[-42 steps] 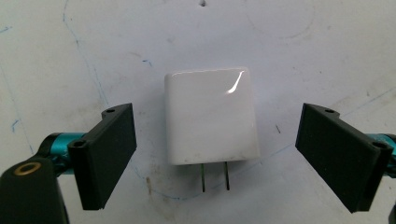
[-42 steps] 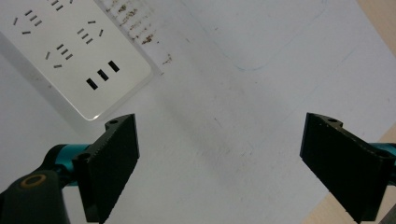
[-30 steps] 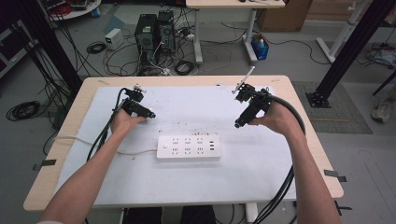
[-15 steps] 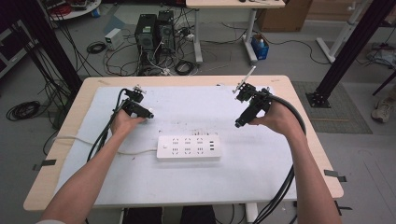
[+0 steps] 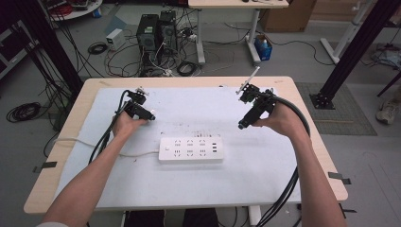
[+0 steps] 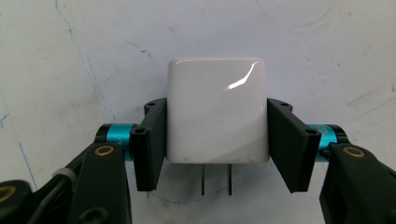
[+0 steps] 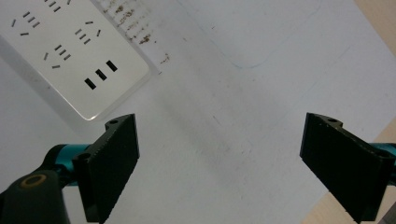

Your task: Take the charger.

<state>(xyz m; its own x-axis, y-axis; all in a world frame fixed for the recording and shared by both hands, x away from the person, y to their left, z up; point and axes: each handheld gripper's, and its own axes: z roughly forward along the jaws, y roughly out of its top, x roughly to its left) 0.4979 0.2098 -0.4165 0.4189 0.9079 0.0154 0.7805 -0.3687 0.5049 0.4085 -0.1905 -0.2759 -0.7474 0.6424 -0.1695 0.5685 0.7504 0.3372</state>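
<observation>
White charger plug (image 6: 217, 109) sits clamped in the left gripper (image 6: 217, 140), right gripper (image 7: 219, 158) hangs wide apart near the power strip (image 5: 190, 149), nothing shifted since before

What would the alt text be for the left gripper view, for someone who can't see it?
A glossy white plug adapter is clamped between the two black jaws of the left hand-held gripper, its two metal prongs pointing toward the camera. Behind it lies a white table cover with faint blue pen marks.
</observation>
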